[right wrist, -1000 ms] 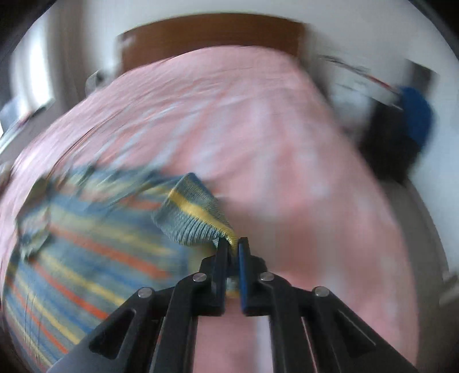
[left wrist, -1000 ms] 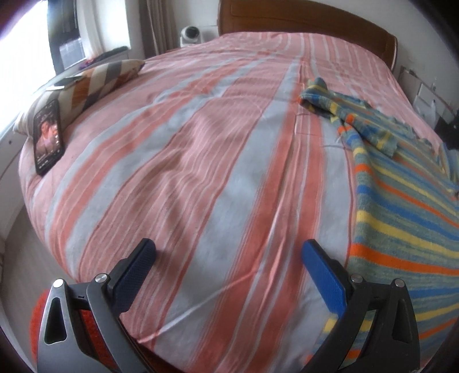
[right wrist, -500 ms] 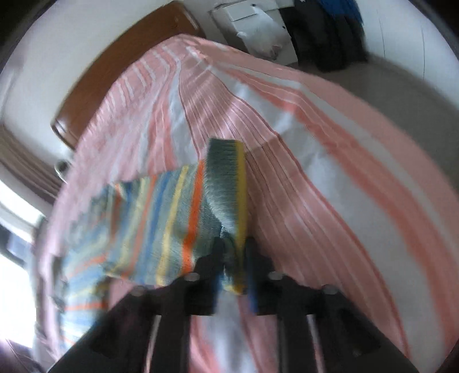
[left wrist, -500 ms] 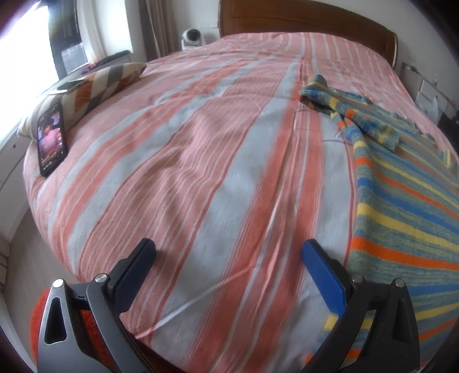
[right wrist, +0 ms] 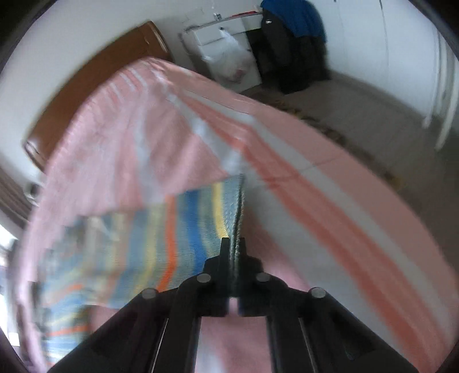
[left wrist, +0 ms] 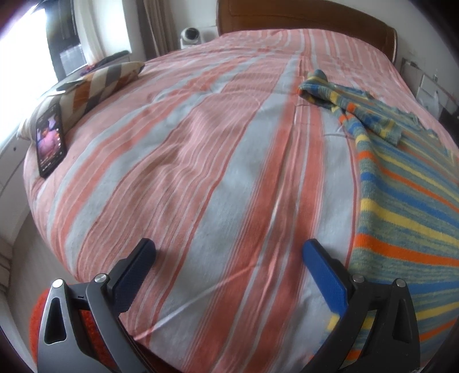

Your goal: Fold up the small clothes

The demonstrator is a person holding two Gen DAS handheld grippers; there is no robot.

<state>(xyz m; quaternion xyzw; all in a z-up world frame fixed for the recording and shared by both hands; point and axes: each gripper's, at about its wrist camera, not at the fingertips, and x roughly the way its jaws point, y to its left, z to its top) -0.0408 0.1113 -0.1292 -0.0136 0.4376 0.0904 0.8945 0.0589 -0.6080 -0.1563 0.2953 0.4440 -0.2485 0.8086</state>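
While spread over the right side of the bed, striped knit sweater lying mostly flat, bands of blue, yellow, orange and grey-green. One sleeve at far end folded back across the body, cuff pointing left, bunched a little. Near hem hanging over the bed's near edge, just right of the left gripper.

Left gripper jaws wide apart, nothing between them, blue pads over the pink-and-grey striped bedspread, right pad just beside the sweater's left edge, contact not clear. Bit of orange knit fabric behind the left finger, low left.

Right gripper clamped tight on a fold of the sweater, knit edge pinched between the pads and running away from the tips; cloth stretching off to the left above the bed. View blurred, exact part of garment not readable.

Elsewhere: phone with lit screen propped on a chevron cushion at far left edge of bed; wooden headboard at far end; small white camera-like device beside it. Right view: white cabinet with plastic bag, dark clothes with something blue on top in far corner.
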